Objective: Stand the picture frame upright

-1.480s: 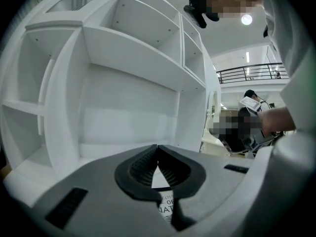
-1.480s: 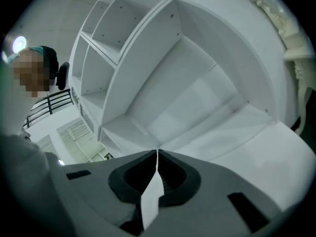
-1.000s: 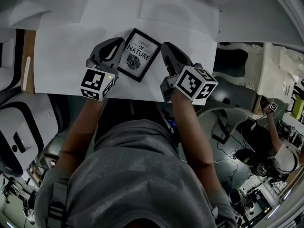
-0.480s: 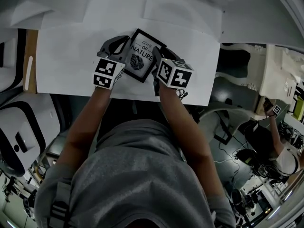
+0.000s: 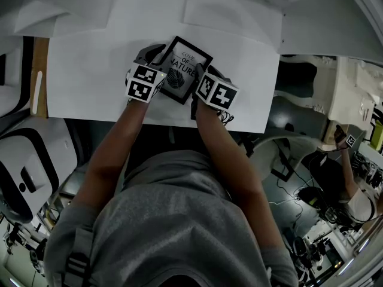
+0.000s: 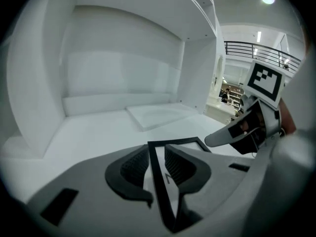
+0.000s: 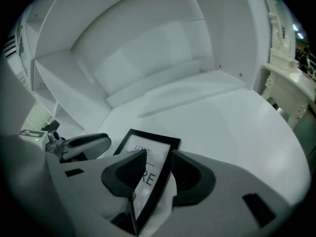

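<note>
While its white leaf print is facing up inside a black border, the picture frame (image 5: 185,69) is resting on the table (image 5: 84,70). Its side edges are sitting between the jaws of the left gripper (image 5: 155,55) and the right gripper (image 5: 205,72). Both pairs have just been opening and are standing clear of it.

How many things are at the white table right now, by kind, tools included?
Picture frame: 1
Tools: 2, the left tool and the right tool; the jaws of both have just been opening, each with an edge of the frame between them
Total: 3
</note>
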The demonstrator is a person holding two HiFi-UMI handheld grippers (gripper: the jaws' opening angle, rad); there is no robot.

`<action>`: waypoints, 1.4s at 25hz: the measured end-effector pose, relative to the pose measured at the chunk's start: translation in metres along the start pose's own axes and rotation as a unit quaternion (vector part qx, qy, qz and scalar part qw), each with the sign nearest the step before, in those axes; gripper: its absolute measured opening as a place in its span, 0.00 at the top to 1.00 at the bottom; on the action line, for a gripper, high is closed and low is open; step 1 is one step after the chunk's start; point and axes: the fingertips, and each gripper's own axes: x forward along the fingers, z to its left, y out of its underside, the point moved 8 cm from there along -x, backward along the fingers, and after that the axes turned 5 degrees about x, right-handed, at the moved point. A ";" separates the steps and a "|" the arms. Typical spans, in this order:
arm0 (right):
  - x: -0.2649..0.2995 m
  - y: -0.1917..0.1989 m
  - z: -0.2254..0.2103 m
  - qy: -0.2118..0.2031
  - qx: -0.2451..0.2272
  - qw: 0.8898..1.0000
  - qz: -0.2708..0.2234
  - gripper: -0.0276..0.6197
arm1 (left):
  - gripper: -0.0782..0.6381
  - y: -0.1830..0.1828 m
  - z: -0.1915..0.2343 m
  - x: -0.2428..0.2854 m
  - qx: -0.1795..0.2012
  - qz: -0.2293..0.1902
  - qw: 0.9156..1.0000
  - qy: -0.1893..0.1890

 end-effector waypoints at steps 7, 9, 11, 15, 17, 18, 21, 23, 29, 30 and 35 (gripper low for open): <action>0.002 0.015 -0.003 0.022 -0.006 1.000 0.008 0.72 | 0.73 0.017 0.001 0.009 -0.017 0.035 0.999 -0.014; 0.005 0.017 -0.008 0.029 0.003 0.999 0.013 0.72 | 0.73 0.022 0.000 0.011 -0.022 0.046 0.999 -0.009; 0.008 0.018 -0.013 0.034 0.013 0.999 0.017 0.72 | 0.73 0.027 -0.001 0.014 -0.026 0.058 0.998 -0.005; 0.012 0.014 -0.018 0.036 0.006 0.999 0.021 0.73 | 0.73 0.034 -0.002 0.017 -0.027 0.075 0.997 -0.008; 0.014 0.011 -0.019 0.032 0.003 0.999 0.020 0.76 | 0.74 0.035 -0.002 0.016 -0.029 0.075 0.997 -0.007; 0.014 0.010 -0.019 0.030 0.002 0.999 0.021 0.79 | 0.75 0.035 -0.003 0.016 -0.030 0.076 0.997 -0.006; 0.013 0.008 -0.021 0.032 0.003 0.999 0.023 0.82 | 0.78 0.035 -0.006 0.016 -0.027 0.078 0.997 -0.007; 0.014 0.008 -0.021 0.032 0.006 0.999 0.026 0.82 | 0.78 0.036 -0.007 0.016 -0.028 0.079 0.996 -0.011; 0.021 0.003 -0.019 0.025 0.002 0.999 0.042 0.83 | 0.78 0.035 -0.006 0.015 -0.038 0.079 0.996 -0.019; 0.023 0.002 -0.019 0.020 -0.002 0.999 0.047 0.83 | 0.78 0.036 -0.006 0.014 -0.040 0.079 0.996 -0.022; 0.027 -0.005 -0.014 0.013 -0.039 0.997 0.070 0.83 | 0.78 0.040 -0.006 0.009 -0.053 0.084 0.995 -0.030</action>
